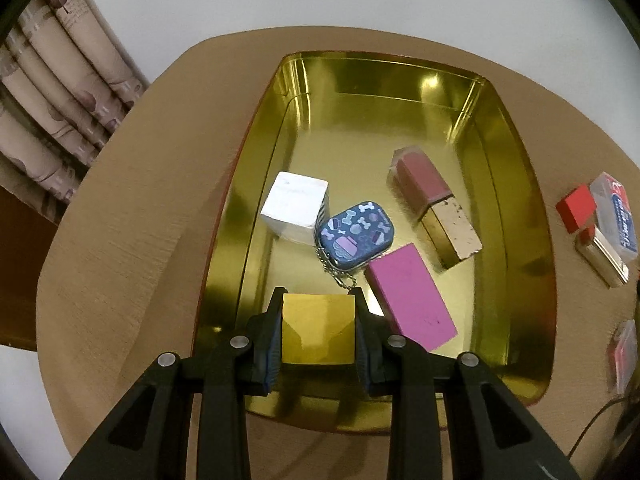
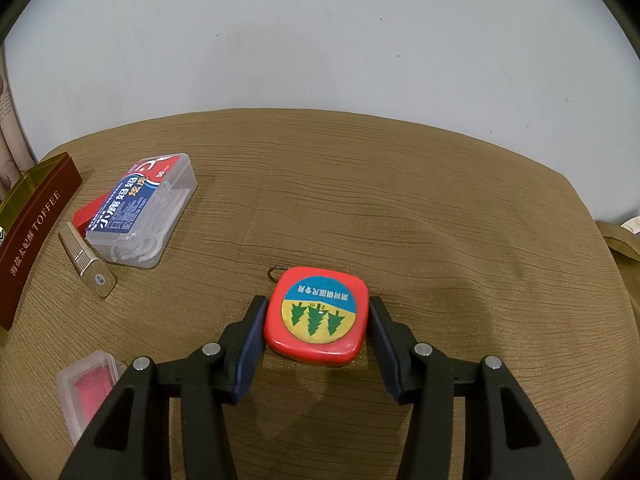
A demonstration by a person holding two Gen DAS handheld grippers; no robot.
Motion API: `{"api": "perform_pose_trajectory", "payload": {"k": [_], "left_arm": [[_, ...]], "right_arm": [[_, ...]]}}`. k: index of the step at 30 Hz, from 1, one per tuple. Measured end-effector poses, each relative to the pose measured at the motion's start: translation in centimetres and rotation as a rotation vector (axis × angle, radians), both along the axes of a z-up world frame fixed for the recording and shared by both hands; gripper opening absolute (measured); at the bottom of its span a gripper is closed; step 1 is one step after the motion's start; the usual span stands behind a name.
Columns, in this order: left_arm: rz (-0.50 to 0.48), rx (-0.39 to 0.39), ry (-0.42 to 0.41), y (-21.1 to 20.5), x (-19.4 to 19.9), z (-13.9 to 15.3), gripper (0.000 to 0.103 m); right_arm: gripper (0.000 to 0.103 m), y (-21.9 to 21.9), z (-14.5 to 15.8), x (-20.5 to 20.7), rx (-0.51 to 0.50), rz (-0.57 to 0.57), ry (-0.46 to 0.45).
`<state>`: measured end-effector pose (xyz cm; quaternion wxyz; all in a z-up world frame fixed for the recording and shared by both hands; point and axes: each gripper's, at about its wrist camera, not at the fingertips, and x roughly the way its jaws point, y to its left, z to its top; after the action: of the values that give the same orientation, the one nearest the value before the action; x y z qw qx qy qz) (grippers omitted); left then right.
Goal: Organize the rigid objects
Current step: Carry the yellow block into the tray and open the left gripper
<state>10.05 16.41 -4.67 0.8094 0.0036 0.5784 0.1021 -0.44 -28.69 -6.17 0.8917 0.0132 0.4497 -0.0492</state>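
Tan table [image 2: 400,208] bears tin [image 1: 532,216], floss box [image 2: 140,208].

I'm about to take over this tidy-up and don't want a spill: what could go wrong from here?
1. The left gripper holds a yellow block low over the gold tin; dropped here, it could land on the keychain tin's chain or knock the pink block.
2. The right gripper's fingers straddle the red tape measure without clearly gripping it; its rounded edges might slip.
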Motion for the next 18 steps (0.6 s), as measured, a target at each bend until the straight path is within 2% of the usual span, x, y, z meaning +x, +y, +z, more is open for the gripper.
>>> {"api": "perform_pose_trajectory", "payload": {"k": [10,18], "left_arm": [[-0.02,0.022,0.002,0.2,0.2,-0.8,0.027],[-0.044,0.032,-0.037,-0.1,-0.1,0.3,0.031]], "right_arm": [[0.051,-0.1,0.0,0.0,-0.001,0.0,0.0],[0.051,-0.1,0.0,-0.1,-0.002,0.001,0.0]]}}
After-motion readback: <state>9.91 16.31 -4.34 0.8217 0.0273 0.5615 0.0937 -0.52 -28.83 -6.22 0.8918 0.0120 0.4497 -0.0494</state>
